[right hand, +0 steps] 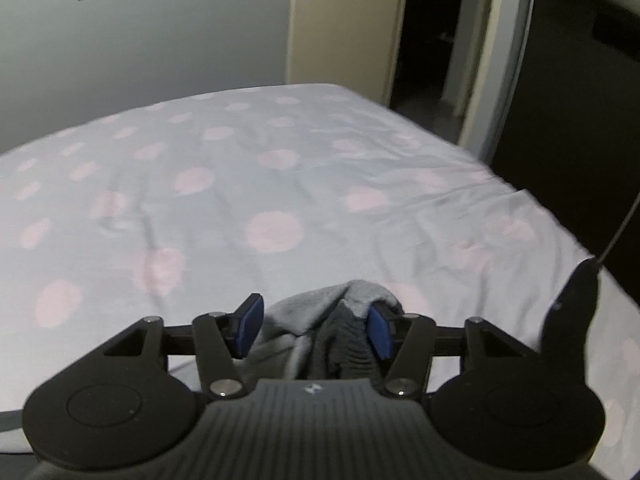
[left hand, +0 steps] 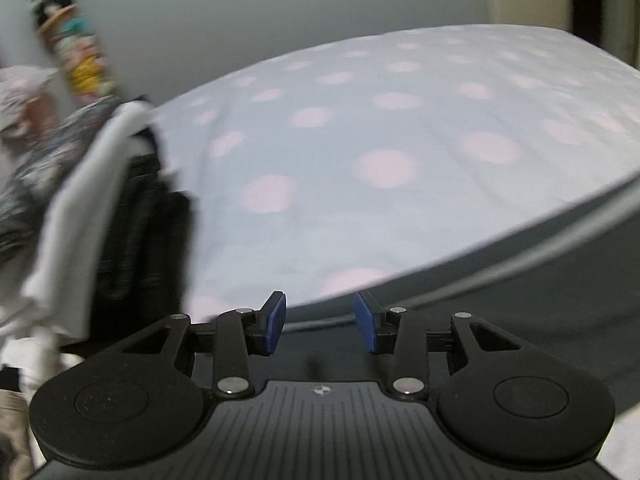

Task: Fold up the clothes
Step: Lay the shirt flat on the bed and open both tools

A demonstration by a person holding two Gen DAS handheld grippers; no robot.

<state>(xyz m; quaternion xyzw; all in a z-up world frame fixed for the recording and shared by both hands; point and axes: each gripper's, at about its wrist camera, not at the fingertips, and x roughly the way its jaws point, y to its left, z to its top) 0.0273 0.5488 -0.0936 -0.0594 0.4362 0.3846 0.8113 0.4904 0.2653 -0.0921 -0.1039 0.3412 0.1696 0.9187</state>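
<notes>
While the left gripper [left hand: 320,322] hangs off the bed's near edge, fingers parted on nothing, the right gripper [right hand: 312,326] stands over the crumpled grey knit garment [right hand: 320,328] on the pale blue, pink-dotted bedsheet [right hand: 240,184]. That garment lies bunched between the right's spread fingers, against the right-hand pad; its long axis cannot be told. More clothes [left hand: 92,208] are heaped well to the left gripper's left.

Left wrist view: low, at the near edge of the bed [left hand: 400,128], facing across it toward the far wall; the bed's side panel fills the right, a clothes pile [left hand: 100,208] sits close at left. Frame blurred. Right wrist view: higher, over the near part of the bed [right hand: 200,208], facing the far wall and an open door [right hand: 340,32] at far right. Both views share the dotted sheet and far wall.
</notes>
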